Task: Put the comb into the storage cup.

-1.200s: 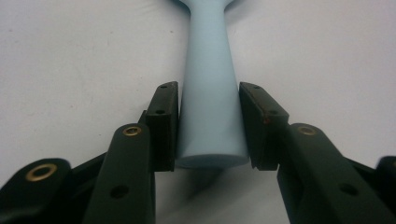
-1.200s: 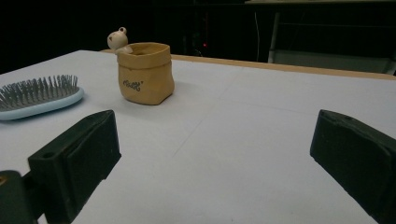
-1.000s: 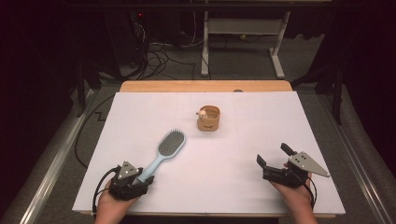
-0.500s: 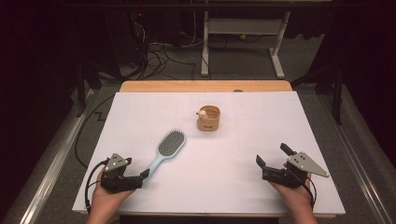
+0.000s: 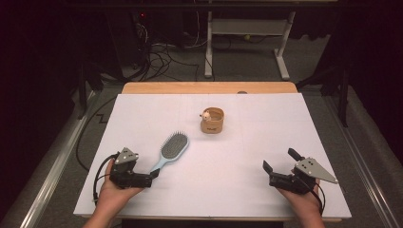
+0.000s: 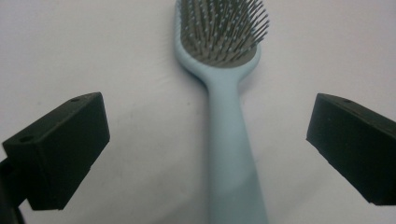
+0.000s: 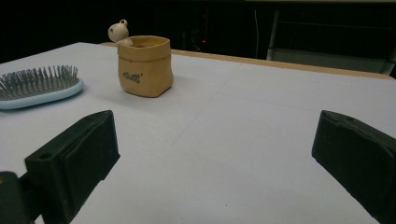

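High view had the left gripper point(image 5: 153, 175) at the near-left of the table point(image 5: 285, 123), its jaws just opened wide, holding nothing; the hairbrush point(image 5: 171, 149) lay flat, handle tip between them, untouched. Left gripper view showed bristles up. Right gripper point(image 5: 280, 164) was wide open, empty. Right gripper view showed lettering on the small tan pouch point(image 7: 144, 65).

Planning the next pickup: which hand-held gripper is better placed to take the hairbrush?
Probably the left hand-held gripper. Its jaws have just been opening and now stand wide either side of the hairbrush handle without touching it. The right hand-held gripper, also open, sits far off across the white table.
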